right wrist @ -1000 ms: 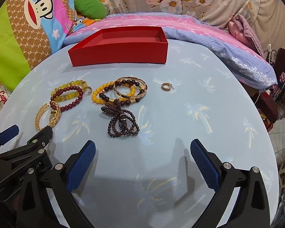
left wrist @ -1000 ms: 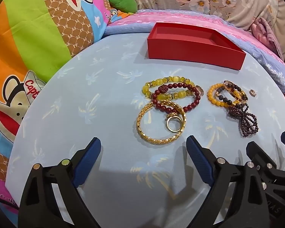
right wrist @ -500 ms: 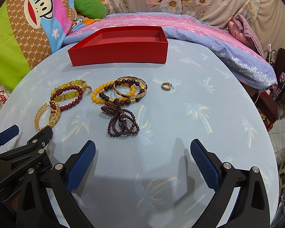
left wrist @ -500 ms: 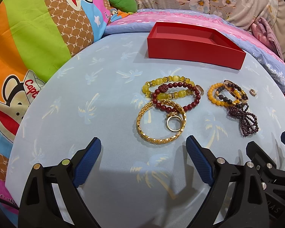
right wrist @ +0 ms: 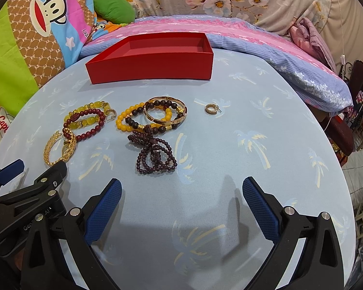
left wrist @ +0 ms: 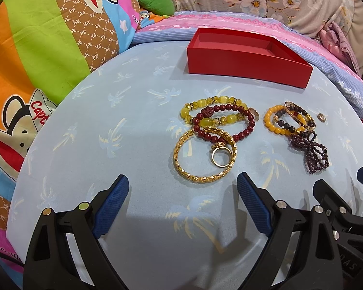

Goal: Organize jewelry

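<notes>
An empty red box (left wrist: pixel 249 59) (right wrist: pixel 152 60) stands at the far side of the round table. Nearer lie a gold bangle (left wrist: pixel 196 166) with a gold ring (left wrist: pixel 221 157) inside it, a dark red bead bracelet (left wrist: pixel 232 124) over a yellow bead bracelet (left wrist: pixel 207 102), an orange bead bracelet (right wrist: pixel 124 120), a rose-gold bangle (right wrist: pixel 165 112), a purple bead strand (right wrist: pixel 155 154) and a small earring (right wrist: pixel 211 109). My left gripper (left wrist: pixel 182 201) is open just short of the gold bangle. Open and empty, my right gripper (right wrist: pixel 181 205) hovers near the purple strand.
The table wears a light blue cloth with palm prints (right wrist: pixel 266 133). Cartoon monkey cushions (left wrist: pixel 48 48) press against its left edge, and a pink and blue striped bedspread (right wrist: pixel 266 38) lies behind. The table's right edge drops to a tiled floor (right wrist: pixel 360 164).
</notes>
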The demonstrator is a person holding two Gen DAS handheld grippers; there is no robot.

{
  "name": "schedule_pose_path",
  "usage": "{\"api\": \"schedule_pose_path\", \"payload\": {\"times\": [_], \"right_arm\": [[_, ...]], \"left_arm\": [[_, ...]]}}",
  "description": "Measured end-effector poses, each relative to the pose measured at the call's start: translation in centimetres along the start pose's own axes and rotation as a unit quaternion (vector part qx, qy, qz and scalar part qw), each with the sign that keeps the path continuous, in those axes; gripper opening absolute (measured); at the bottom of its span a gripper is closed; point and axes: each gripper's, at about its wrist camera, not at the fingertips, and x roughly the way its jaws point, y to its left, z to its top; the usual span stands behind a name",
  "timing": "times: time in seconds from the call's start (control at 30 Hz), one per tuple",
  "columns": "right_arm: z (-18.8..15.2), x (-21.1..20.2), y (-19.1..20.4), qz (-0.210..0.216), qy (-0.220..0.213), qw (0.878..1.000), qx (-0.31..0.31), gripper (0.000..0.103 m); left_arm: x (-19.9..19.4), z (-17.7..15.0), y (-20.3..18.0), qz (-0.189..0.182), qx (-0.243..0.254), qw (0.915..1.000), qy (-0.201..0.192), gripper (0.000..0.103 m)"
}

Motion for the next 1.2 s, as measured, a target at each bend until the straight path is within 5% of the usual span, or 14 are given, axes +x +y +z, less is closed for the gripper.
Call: {"api": "schedule_pose_path", "payload": {"times": [1.2], "right_arm": [[0.07,-0.05,-0.11,0.001,0.000,1.000,0.001,0.097]], "left_arm": [[0.14,-0.19,0.13,-0.002,-0.001,1.0000,-0.001,0.085]]}}
